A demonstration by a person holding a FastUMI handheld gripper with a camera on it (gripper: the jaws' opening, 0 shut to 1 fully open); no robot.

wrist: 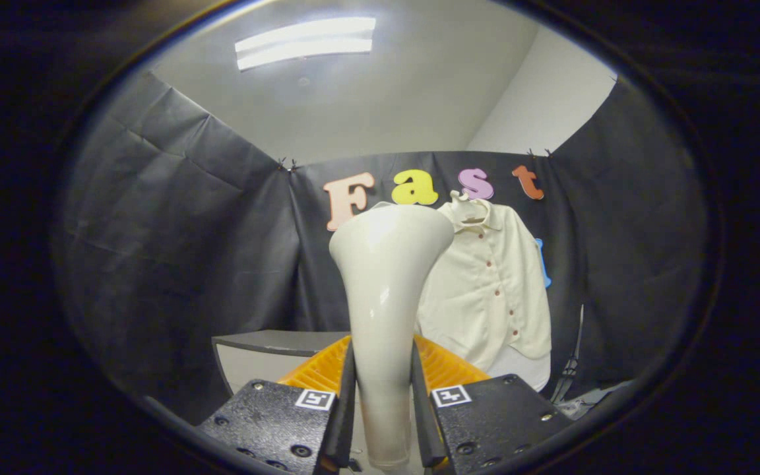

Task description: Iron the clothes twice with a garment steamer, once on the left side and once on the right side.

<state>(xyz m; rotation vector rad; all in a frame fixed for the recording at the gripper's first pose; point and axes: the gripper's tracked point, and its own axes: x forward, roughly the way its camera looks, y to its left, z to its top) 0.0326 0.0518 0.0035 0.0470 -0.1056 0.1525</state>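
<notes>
Hand-held gripper (383, 409): both fingers clamped on the neck of the white garment steamer (386, 277), held upright, flared head uppermost. Orange ribbed object (317, 369): directly behind the fingers. Grey worktop (268, 343): beyond, to the left. Cream buttoned shirt (492, 290): hanging on the booth wall, partly hidden by the steamer head.

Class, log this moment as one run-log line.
gripper: shut on steamer | steamer: upright, head up, ahead of shirt | shirt: hanging on wall beyond, untouched | stage: approach
</notes>
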